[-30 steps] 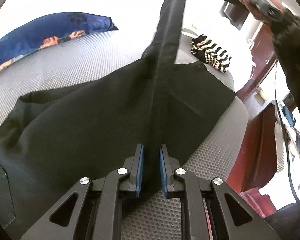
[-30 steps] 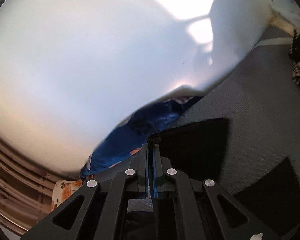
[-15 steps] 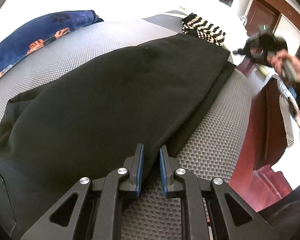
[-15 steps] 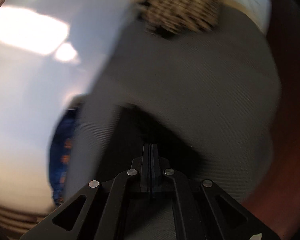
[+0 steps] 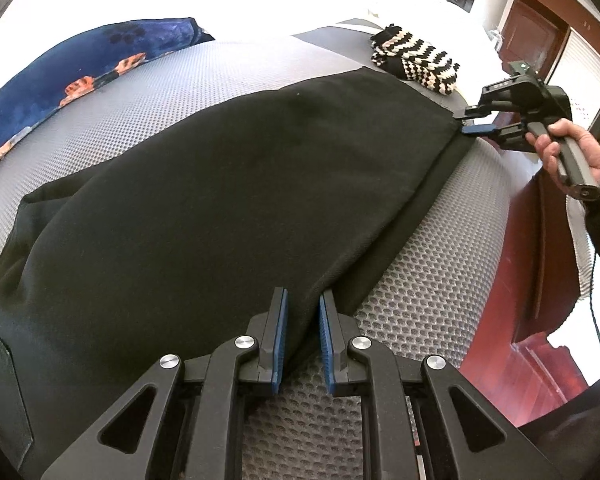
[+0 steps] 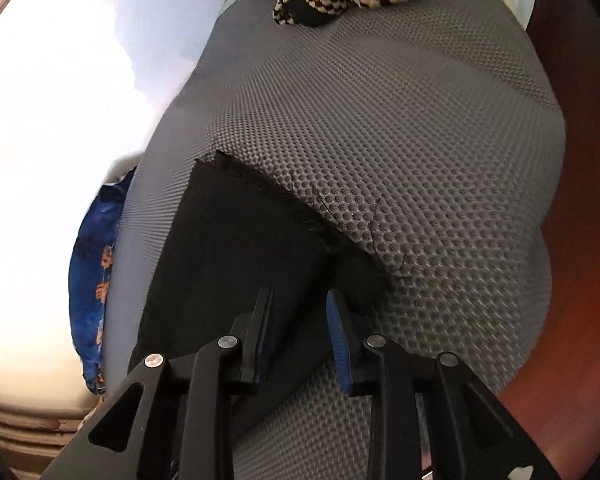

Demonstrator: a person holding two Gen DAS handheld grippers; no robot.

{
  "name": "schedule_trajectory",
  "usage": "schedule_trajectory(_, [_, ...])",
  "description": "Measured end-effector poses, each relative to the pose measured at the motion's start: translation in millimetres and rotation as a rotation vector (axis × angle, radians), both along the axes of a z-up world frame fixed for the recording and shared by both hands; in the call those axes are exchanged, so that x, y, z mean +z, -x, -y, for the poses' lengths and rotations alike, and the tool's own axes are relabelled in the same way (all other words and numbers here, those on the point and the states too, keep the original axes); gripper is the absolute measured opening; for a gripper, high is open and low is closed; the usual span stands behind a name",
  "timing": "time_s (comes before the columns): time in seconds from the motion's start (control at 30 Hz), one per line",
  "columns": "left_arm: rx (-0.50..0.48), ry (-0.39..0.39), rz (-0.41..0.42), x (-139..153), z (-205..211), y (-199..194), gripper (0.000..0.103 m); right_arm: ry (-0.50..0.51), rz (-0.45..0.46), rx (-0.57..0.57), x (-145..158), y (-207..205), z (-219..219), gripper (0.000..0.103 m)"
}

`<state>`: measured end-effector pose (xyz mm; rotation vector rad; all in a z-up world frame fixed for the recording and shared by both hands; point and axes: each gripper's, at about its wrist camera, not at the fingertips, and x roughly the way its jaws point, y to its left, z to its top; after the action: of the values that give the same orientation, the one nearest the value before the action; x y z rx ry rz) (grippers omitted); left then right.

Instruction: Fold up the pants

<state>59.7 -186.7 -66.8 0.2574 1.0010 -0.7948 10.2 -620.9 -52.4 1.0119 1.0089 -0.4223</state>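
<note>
While the black pants [image 5: 228, 184] lie flat across the grey mesh pad [image 5: 432, 264], the count and the grips read as follows.

Pants: one pair, black, doubled over lengthwise on the pad, with the lower layer's edge showing as a strip along the side nearest the wooden bed frame [image 5: 540, 248].

Grippers: two — one in each hand.

Left gripper [image 5: 302, 334]: jaws nearly together, clamped on the pants' near edge; a fold of black cloth fills the narrow gap between the blue pads [image 5: 281, 340].

Right gripper [image 6: 298, 316]: at the far corner of the pants, jaws slightly apart and just been opening; the cloth's frayed corner [image 6: 332, 248] lies between and under the fingers, and the pads do not press on it. From the left wrist view its two fingertips stand spread at the corner of the cloth.

Hands: one in view, the right hand [image 5: 568, 156], wrapped round the gripper's handle, with a dark sleeve behind it.

Striped knit items: one bundle [image 5: 416, 62], black and cream, on the pad beyond the pants' far end, apart from the cloth.

Blue patterned cloths: one [image 5: 80, 72], with orange figures, at the pad's far side — clear of the pants.
</note>
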Motion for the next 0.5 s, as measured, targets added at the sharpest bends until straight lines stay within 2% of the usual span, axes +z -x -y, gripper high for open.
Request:
schedule_trajectory(0.1, [0.004, -0.002, -0.004, -0.3, 0.7, -0.9, 0.016, -0.004, 0.037, -0.019, -4.8, -8.7, 5.5, 0.02])
schedule_trajectory(0.17, [0.008, -0.002, -0.009, -0.1, 0.8, -2.4, 0.016, -0.008, 0.039, -0.017, -9.1, -19.3, 8.2, 0.01])
schedule_trajectory(0.27, [0.008, -0.004, -0.01, 1.5, 0.9, -3.2, 0.016, -0.022, 0.081, -0.009, -2.2, -25.5, 10.9, 0.004])
schedule_trajectory(0.4, [-0.027, 0.018, -0.003, 7.7, -1.2, 2.2, 0.016, 0.095, 0.145, 0.017, 43.7, -12.1, -4.2, 0.003])
schedule_trajectory(0.5, [-0.07, 0.004, 0.007, 6.2, 0.4, 8.2, 0.016, 0.208, 0.112, 0.034, 58.5, 3.5, -17.0, 0.003])
